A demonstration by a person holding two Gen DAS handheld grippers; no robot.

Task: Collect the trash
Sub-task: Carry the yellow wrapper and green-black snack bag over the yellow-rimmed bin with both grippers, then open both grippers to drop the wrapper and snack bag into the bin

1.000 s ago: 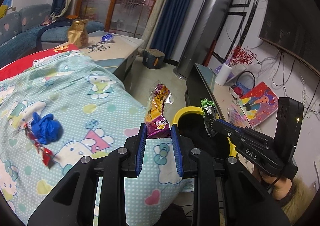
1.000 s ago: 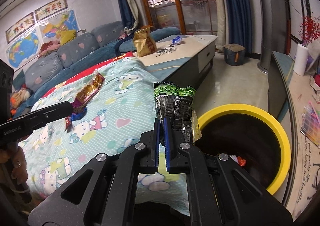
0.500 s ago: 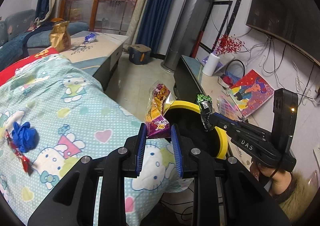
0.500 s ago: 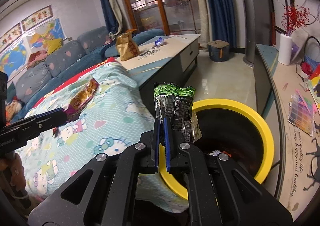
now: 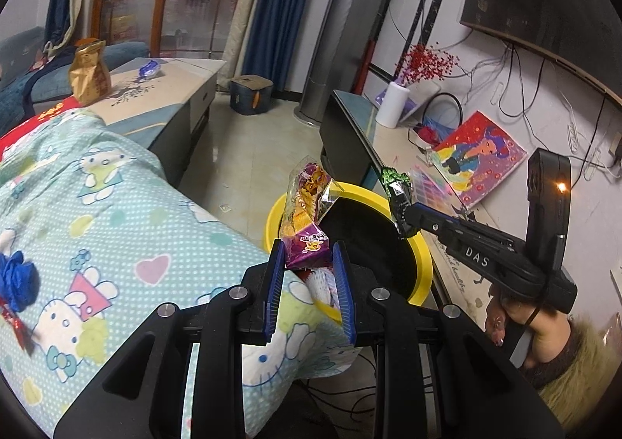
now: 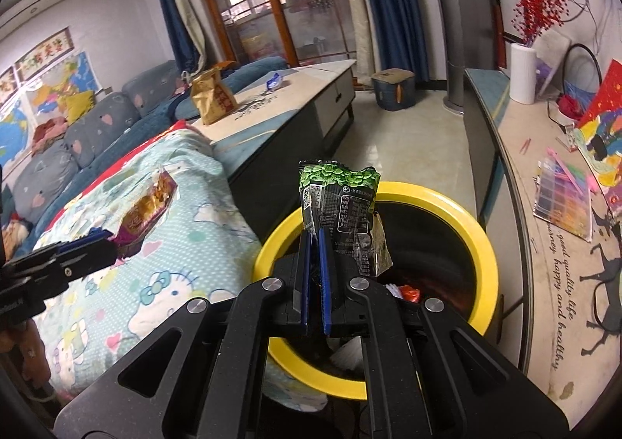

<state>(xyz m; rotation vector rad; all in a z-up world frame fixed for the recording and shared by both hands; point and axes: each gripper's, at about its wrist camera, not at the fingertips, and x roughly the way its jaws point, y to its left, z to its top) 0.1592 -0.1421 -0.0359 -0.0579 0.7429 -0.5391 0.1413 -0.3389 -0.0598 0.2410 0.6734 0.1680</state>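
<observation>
My left gripper [image 5: 307, 252] is shut on a purple and orange snack wrapper [image 5: 307, 213], held upright at the near rim of a yellow-rimmed black trash bin [image 5: 421, 252]. My right gripper [image 6: 315, 240] is shut on a green and black snack wrapper [image 6: 342, 202], held upright over the bin's opening [image 6: 482, 244], where some trash lies inside. In the left wrist view the right gripper [image 5: 404, 213] reaches over the bin from the right. In the right wrist view the left gripper [image 6: 105, 240] is at the left with its wrapper [image 6: 147, 209].
A Hello Kitty blanket [image 5: 116, 229] lies left of the bin, with a blue crumpled item [image 5: 15, 279] and a red wrapper [image 5: 19, 326] on it. A low table [image 5: 163, 89] carries a brown bag [image 5: 89, 73]. A TV bench [image 6: 544, 205] flanks the bin on the right.
Both grippers have moved toward the bin with their wrappers. The right gripper's wrapper now stands over the opening and the left one has reached the near rim.
</observation>
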